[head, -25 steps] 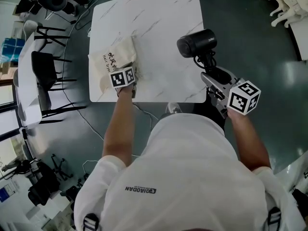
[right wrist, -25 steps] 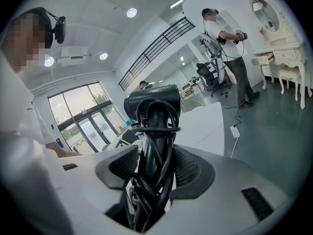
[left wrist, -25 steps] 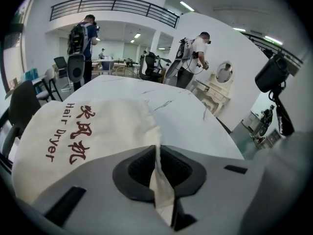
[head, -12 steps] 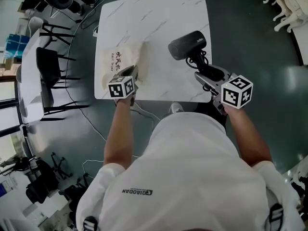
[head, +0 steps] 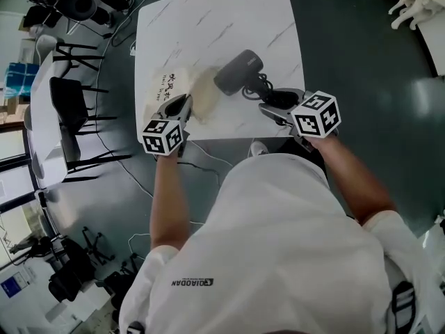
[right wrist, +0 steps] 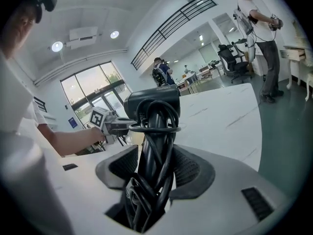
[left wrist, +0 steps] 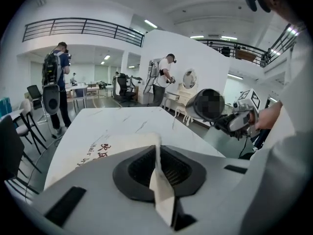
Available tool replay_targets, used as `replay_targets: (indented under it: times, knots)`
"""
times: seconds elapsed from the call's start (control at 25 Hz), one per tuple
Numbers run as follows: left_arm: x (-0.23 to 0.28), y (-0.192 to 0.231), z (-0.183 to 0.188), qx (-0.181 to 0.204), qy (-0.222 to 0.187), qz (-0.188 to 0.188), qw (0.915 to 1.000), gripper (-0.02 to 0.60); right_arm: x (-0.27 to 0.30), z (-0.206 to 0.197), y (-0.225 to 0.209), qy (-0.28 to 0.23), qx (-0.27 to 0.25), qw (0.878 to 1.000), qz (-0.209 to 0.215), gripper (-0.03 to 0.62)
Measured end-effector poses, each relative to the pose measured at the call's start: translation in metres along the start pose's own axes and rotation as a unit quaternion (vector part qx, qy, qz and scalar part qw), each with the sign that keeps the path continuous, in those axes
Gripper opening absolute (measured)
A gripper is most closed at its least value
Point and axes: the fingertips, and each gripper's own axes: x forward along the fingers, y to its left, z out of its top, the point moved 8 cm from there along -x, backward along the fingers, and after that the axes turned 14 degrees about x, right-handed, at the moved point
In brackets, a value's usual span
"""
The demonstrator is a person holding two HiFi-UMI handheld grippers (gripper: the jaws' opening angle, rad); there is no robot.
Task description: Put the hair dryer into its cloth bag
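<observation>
1. Grips the hair dryer by its handle with the right tongs, jaws standing wide and pressed on the handle and on the black cord wound around it.
2. Holds the dryer in the air above the near part of the worktop, head end turned to the left, near the raised edge of the cloth bag.
3. Pinches a thin fold of the bag's edge with the left tongs, jaws almost together on the fabric; holds that edge up while the rest lies flat at the near left of the worktop.
4. Cannot tell whether one layer or both layers are pinched.
5. Probably handles as a stiff and rather heavy thing, with most weight in the head, so likely to tip forward from a low grip; better to take hold high on the handle, close to the head.
6. Looks like smooth plastic, likely slippery; cord loops give the pads some bite, but may shift under pressure.
7. For the bag: soft, light and limp, likely to fall shut by itself; best to hold at the rim of the mouth.
</observation>
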Motion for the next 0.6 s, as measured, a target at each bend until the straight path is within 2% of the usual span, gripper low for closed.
replay_targets:
  times: [0.2, 0.4, 0.6]
  knots:
    - [0.007, -0.013, 0.009, 0.036, -0.029, -0.037, 0.9983, 0.051, 0.019, -0.017, -0.008, 0.032, 0.004, 0.999, -0.003, 0.23]
    - [0.023, -0.024, 0.025, 0.048, -0.052, -0.061, 0.9956, 0.051, 0.024, -0.034, -0.014, 0.077, 0.006, 0.997, -0.003, 0.23]
    - [0.031, -0.039, 0.052, 0.081, -0.089, -0.106, 0.9871, 0.051, 0.028, -0.042, -0.021, 0.109, 0.023, 0.994, -0.005, 0.23]
